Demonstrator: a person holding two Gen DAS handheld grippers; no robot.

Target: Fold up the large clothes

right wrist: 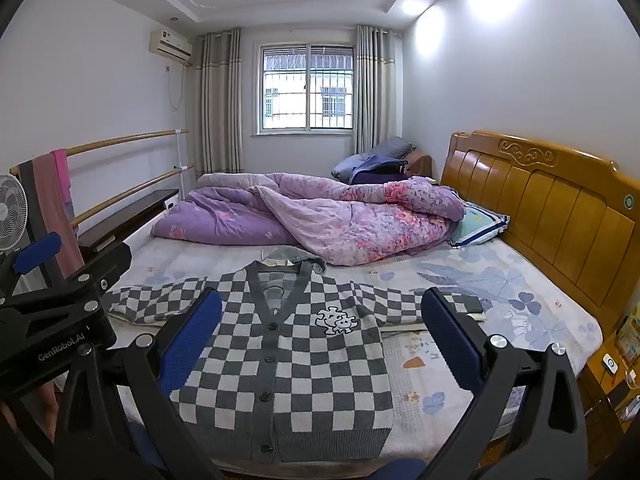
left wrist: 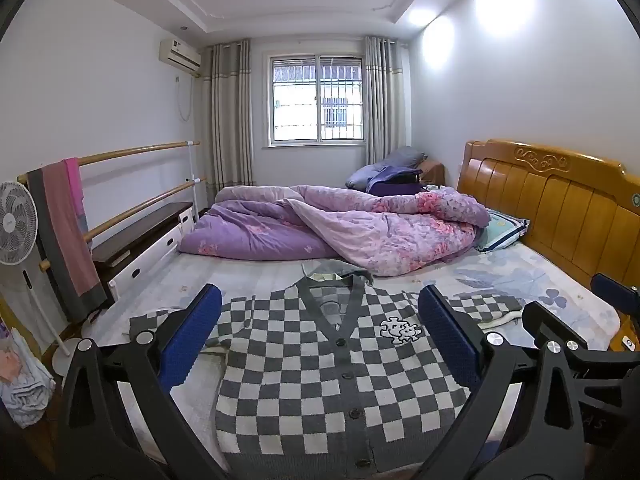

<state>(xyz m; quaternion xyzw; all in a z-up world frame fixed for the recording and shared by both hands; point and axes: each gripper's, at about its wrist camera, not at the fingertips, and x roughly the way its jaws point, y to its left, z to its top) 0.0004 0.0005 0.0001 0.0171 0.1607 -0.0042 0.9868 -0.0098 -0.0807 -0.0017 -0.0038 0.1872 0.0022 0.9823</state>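
Spread flat and face up on the near part of the bed (right wrist: 460,280): a grey-and-white checkered cardigan (right wrist: 288,364), buttoned down the front, V-neck pointing toward the far end, both sleeves stretched out sideways. A small white cartoon patch (right wrist: 335,321) stitched on the chest. Hem close to the mattress's near edge.

Above the garment, not touching it: the left gripper (left wrist: 320,332), blue-padded fingers (left wrist: 192,336) standing wide apart, nothing between them but the view down onto the cardigan's chest and button line. Framed so that the collar sits just beyond the fingertips and the body of the knit fills the gap. Beside it, the right gripper (right wrist: 322,336), likewise spread as far as it goes, empty, looking down on the cardigan's right half and the bare floral sheet next to it. Left tool's black frame also visible at the left edge of the right wrist view.

Just past the collar: a crumpled purple floral quilt (right wrist: 320,216) heaped across the bed, its edge overlapping a grey fabric piece by the neckline. A striped pillow (right wrist: 480,224) against the wooden headboard (right wrist: 540,208). Farther out: window (right wrist: 308,92) with curtains, wall air conditioner (right wrist: 170,45), standing fan (left wrist: 16,224), and a pink-and-grey cloth (left wrist: 64,232) draped over a wooden rail.
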